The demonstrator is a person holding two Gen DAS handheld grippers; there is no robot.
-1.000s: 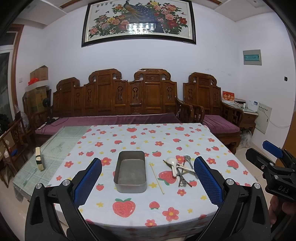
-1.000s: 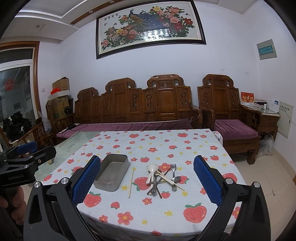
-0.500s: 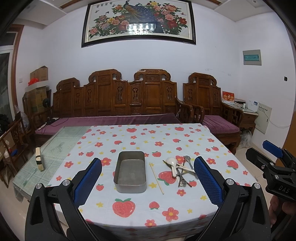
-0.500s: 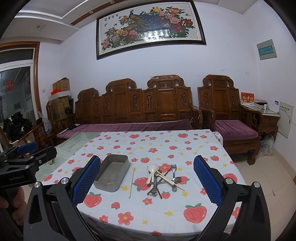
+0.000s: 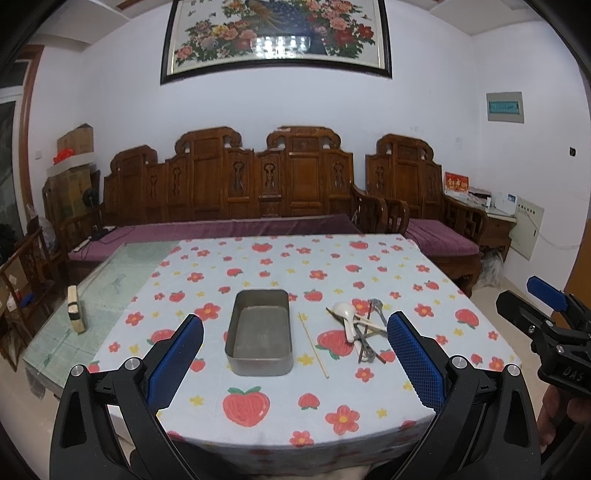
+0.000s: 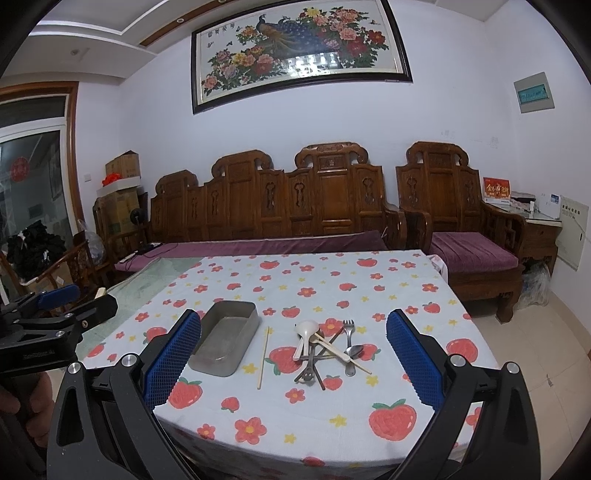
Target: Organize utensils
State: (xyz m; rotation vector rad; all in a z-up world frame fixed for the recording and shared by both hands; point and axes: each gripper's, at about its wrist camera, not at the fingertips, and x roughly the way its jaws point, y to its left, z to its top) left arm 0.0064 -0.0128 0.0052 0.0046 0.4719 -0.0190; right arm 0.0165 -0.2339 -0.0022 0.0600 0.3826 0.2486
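Nothing on the table has shifted over the past second, and both grippers hold the same hover short of its near edge. Seen from the left wrist, the left gripper (image 5: 295, 354) hangs with its blue-padded fingers (image 5: 413, 362) spread wide and nothing between them; the right gripper (image 6: 293, 356), in its own wrist view, is spread just as wide and equally bare.

On the strawberry-print tablecloth (image 5: 258, 402) a rectangular metal tin (image 5: 260, 332) sits near the middle of the near half, long side running away from the cameras. Its inside shows only bare metal.

Just right of the tin, apart from it, a single wooden chopstick (image 5: 313, 345) lies roughly parallel to the tin's long side. Farther right, toward the table's right edge, the utensils lie in a crossed heap: a white ceramic spoon (image 6: 304, 338) with its bowl toward the far side, a metal fork (image 6: 348, 328), a metal spoon (image 6: 352, 356), a second chopstick (image 6: 341, 352) slanting across them, and darker metal pieces underneath whose kind cannot be told.

The left part of the table is uncovered glass, where a small pale block (image 5: 75, 309) stands near the left edge. Behind the table runs a carved wooden bench (image 5: 236, 184) with purple cushions, under a framed peacock painting (image 5: 277, 33).
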